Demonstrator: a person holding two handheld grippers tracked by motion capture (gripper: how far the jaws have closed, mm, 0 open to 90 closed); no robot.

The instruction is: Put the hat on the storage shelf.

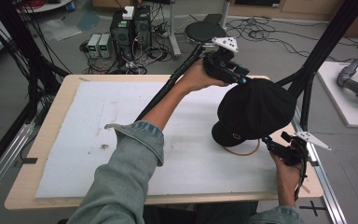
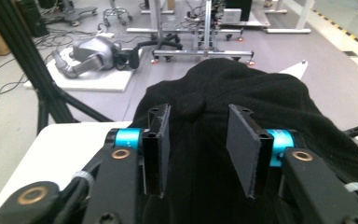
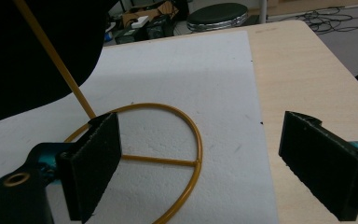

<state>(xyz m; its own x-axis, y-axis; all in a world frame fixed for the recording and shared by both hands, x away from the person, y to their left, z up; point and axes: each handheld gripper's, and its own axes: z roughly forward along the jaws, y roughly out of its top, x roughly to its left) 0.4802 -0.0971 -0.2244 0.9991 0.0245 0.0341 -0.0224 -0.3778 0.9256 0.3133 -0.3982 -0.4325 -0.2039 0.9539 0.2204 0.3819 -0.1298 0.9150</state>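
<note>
We count one black cap (image 1: pixel 254 109) on one yellow wire stand (image 3: pixel 186 154), at the right of the white foam sheet (image 1: pixel 121 130) covering the wooden desk (image 1: pixel 56 107). The left tool (image 2: pixel 198 135) has its jaws apart around the cap's top. The right tool (image 3: pixel 214 163) is wide apart near the stand's ring. We read no writing. Cables lie on the grey floor (image 1: pixel 279 51).

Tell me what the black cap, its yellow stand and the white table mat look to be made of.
Black cap: soft matte knit or wool-like fabric; it slumps and shows a fuzzy texture and a covered top button. Yellow stand: thin rod bent into a ring, probably painted metal wire, though plastic is possible. White mat: looks like foam board, with a grainy, pitted, dull surface and some smudges.
</note>
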